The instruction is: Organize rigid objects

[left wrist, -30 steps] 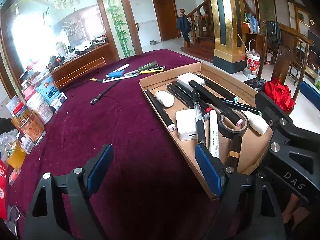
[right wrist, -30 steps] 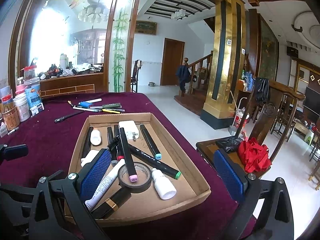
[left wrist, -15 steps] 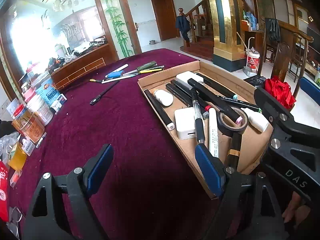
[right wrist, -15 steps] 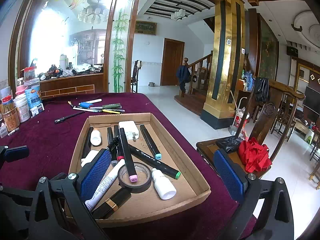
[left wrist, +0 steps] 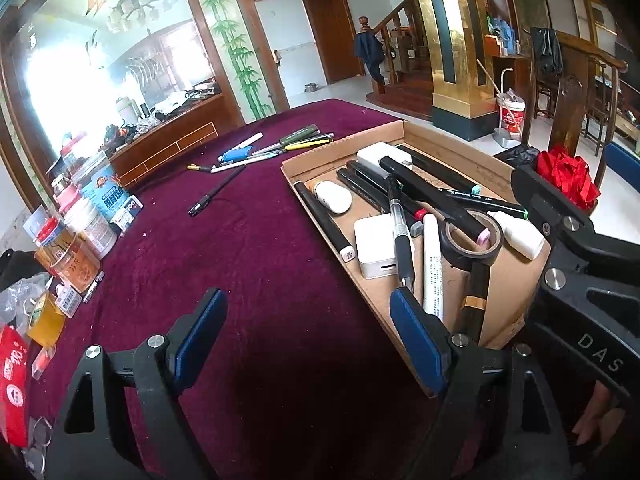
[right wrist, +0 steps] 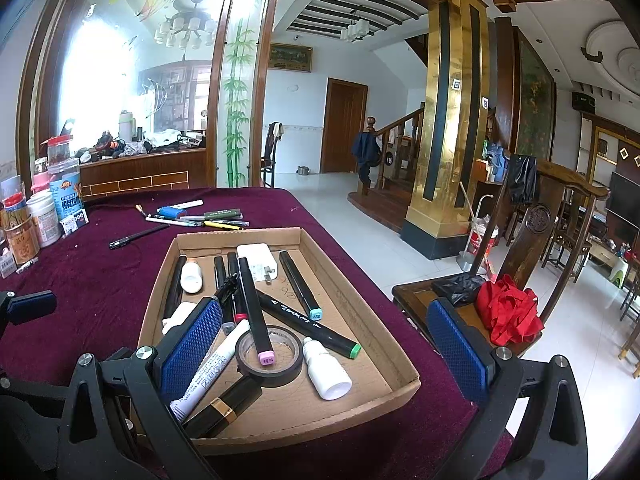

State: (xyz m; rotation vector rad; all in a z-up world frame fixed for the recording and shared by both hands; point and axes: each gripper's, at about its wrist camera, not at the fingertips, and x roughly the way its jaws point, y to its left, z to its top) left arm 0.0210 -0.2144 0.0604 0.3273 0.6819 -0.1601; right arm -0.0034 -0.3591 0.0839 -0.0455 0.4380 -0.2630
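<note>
A shallow cardboard tray on the maroon tablecloth holds several markers, a black tape roll, white chargers, a small white bottle and a white pen. Loose pens and a black pen lie beyond the tray on the cloth. My left gripper hovers open over bare cloth at the tray's near left edge, holding nothing. My right gripper stands open above the tray's near end, empty; its body shows at the right of the left wrist view.
Jars, cans and packets crowd the table's left edge. A wooden chair with a red bag stands right of the table, close to its edge. Open floor lies beyond the table.
</note>
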